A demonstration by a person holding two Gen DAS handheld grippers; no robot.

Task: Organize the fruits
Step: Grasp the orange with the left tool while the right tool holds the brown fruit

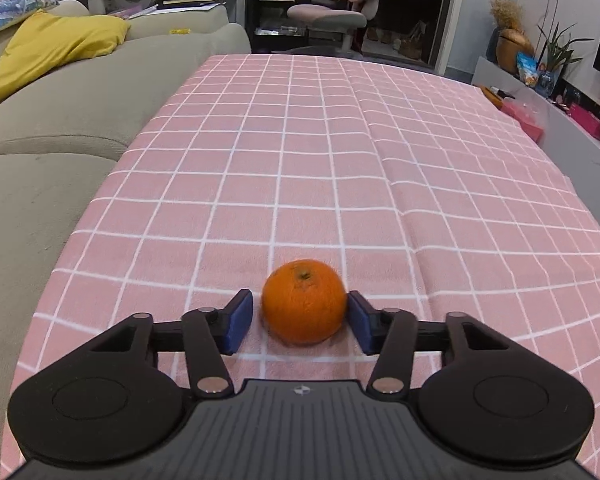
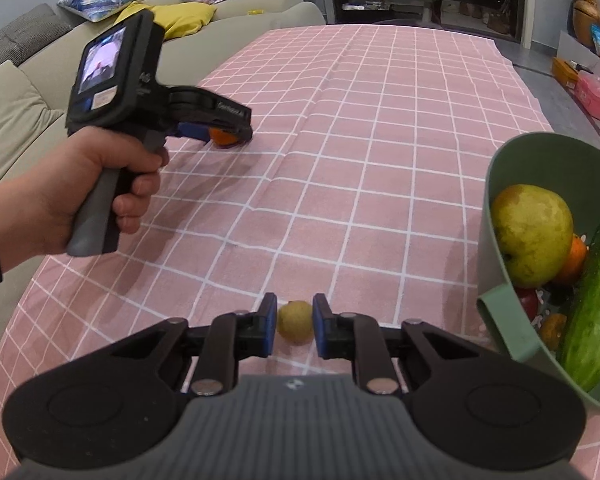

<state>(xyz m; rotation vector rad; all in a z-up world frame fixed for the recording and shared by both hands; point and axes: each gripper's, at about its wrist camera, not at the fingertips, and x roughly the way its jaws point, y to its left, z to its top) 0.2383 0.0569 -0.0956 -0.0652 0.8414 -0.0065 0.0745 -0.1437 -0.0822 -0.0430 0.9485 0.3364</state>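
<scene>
The left gripper is sitting low over the pink checked tablecloth, its jaws spread apart around the orange; the right pad is touching the fruit, the left pad standing just clear. The right gripper is bracketing a small yellow fruit, jaws close beside it; whether they are gripping is unclear. A green bowl is sitting to its right.

Place: home living room
Seating: grey sofa with yellow cushion
Table: pink checked cloth
Background: desk chair, bookshelf, houseplant
</scene>
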